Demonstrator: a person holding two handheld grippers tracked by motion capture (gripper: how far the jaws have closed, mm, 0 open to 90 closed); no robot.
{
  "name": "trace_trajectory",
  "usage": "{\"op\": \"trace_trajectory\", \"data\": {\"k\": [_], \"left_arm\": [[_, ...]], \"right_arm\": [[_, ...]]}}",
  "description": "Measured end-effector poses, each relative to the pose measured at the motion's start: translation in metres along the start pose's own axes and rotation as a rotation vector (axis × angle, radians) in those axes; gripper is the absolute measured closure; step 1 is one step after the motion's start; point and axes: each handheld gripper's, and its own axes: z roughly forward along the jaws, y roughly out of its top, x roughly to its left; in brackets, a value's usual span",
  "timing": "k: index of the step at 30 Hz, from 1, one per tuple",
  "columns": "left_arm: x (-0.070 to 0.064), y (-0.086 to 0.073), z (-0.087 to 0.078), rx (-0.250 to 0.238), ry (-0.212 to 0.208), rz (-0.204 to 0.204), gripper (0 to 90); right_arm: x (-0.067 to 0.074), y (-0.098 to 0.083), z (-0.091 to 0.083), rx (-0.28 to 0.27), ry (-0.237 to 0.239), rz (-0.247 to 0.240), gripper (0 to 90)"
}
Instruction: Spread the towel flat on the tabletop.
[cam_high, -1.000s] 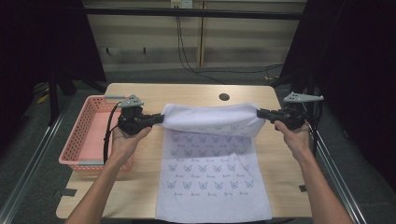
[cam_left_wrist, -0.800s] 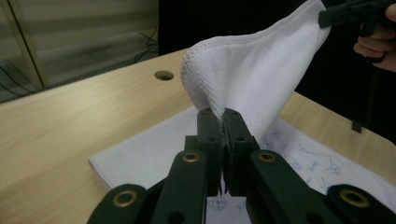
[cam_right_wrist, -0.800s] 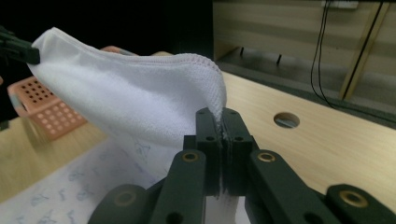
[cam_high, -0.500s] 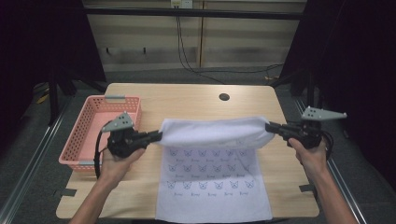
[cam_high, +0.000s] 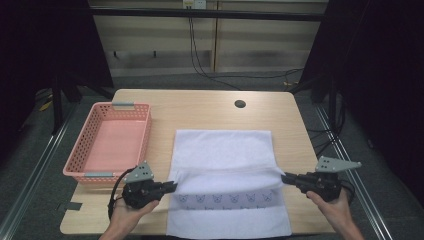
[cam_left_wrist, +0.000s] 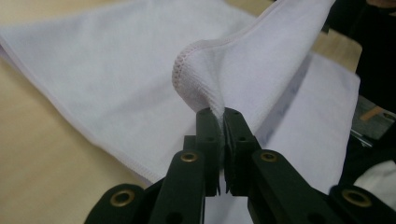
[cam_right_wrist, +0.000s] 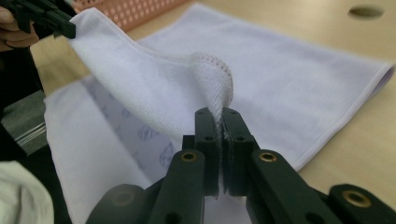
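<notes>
Folding step: both corners pinched, far edge drawn toward the near hem. Left gripper (cam_high: 172, 187) fingers clamp the towel (cam_high: 225, 150) corner; right gripper (cam_high: 286, 177) same. Keep the pull even and lay edge on edge. Towel lies right of the pink basket (cam_high: 80, 150) on the desk (cam_high: 200, 107): soft white terry, stitched hem, printed underside. Basket is rigid lattice plastic.

Towel (cam_high: 225, 150) near edge cut off

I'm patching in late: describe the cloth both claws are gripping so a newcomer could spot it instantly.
On the wooden table, right of the pink basket, lies a white towel. The left claw and right claw pinch its folded-over edge. It is the only cloth there, with a row of small printed animal faces showing near the person.
</notes>
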Motion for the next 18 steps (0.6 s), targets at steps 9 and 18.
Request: {"op": "trace_trajectory", "data": {"k": [9, 18], "left_arm": [[0.002, -0.016, 0.018, 0.114, -0.026, -0.049, 60.5], [0.027, 0.013, 0.045, 0.079, -0.009, -0.041, 47.9]], "right_arm": [[0.009, -0.037, 0.017, 0.208, 0.044, -0.003, 60.5], [-0.008, -0.016, 0.035, 0.152, 0.037, 0.015, 50.1]]}}
